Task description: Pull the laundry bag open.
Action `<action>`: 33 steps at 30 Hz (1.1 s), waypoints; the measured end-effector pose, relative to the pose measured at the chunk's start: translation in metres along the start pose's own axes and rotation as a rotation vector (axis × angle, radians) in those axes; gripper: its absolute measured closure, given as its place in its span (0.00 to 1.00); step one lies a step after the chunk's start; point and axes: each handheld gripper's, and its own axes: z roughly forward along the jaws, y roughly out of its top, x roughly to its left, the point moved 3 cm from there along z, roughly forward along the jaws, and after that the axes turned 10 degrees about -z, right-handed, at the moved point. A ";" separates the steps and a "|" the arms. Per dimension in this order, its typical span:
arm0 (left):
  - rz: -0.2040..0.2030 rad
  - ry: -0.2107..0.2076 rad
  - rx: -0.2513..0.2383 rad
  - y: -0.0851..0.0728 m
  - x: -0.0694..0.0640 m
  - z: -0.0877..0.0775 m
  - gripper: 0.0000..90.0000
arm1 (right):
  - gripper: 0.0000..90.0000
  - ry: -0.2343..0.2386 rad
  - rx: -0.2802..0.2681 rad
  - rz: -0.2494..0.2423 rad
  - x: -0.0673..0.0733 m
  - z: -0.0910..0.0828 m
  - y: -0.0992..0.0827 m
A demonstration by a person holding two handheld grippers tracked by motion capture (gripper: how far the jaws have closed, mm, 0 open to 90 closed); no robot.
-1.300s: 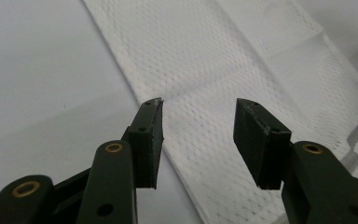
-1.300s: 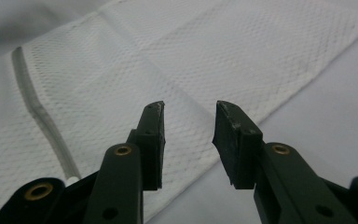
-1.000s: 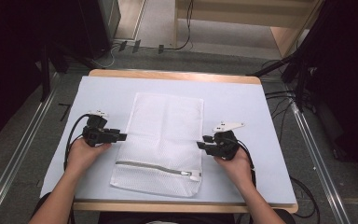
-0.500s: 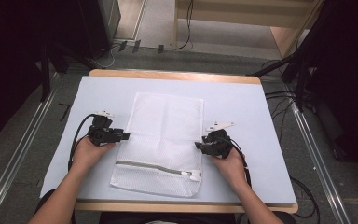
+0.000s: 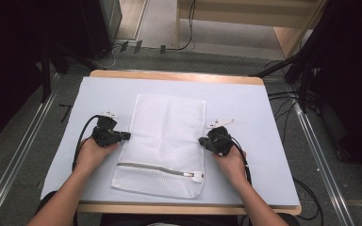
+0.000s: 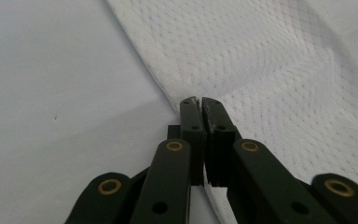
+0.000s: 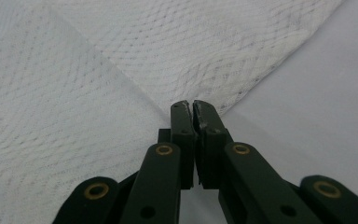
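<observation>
My left gripper [image 5: 126, 136] sits at the left long edge of the white mesh laundry bag [image 5: 167, 136], about halfway along it, with my hand behind it resting on the pale blue table cover [image 5: 245, 101]. Its jaws have just been closing. In the left gripper view my left gripper [image 6: 199, 100] has its tips pressed together right on the bag's [image 6: 279, 70] hem; whether mesh is caught between them I cannot tell. Left of that edge the cover is bare out to the table's side.

The bag lies flat in the middle of the table, slightly askew, its grey zipper [image 5: 158, 169] running across the end nearest me. Bare cover borders it on every side, with the widest strip at the far end.

My right gripper [image 5: 201, 141] meets the bag's right long edge, level with the left one, wrist angled inward. Its jaws have likewise just been closing. In the right gripper view my right gripper [image 7: 190, 103] shows tips together at the folded hem [image 7: 270, 51]; a pinch on cloth is not confirmable. Open cover lies to the right.
</observation>
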 end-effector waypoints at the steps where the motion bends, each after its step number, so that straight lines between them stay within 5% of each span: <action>1: -0.011 -0.013 0.009 0.001 0.000 0.000 1.00 | 1.00 0.003 0.006 0.001 0.000 0.000 0.001; 8: -0.052 -0.063 -0.011 0.012 -0.001 0.000 1.00 | 1.00 -0.003 0.001 0.018 -0.012 0.000 0.008; 23: -0.108 -0.027 -0.055 0.045 0.014 0.014 1.00 | 1.00 -0.012 -0.028 0.066 -0.057 0.022 0.032; 33: -0.134 -0.043 -0.073 0.046 0.022 0.016 0.96 | 0.92 -0.015 -0.029 0.091 -0.069 0.029 0.034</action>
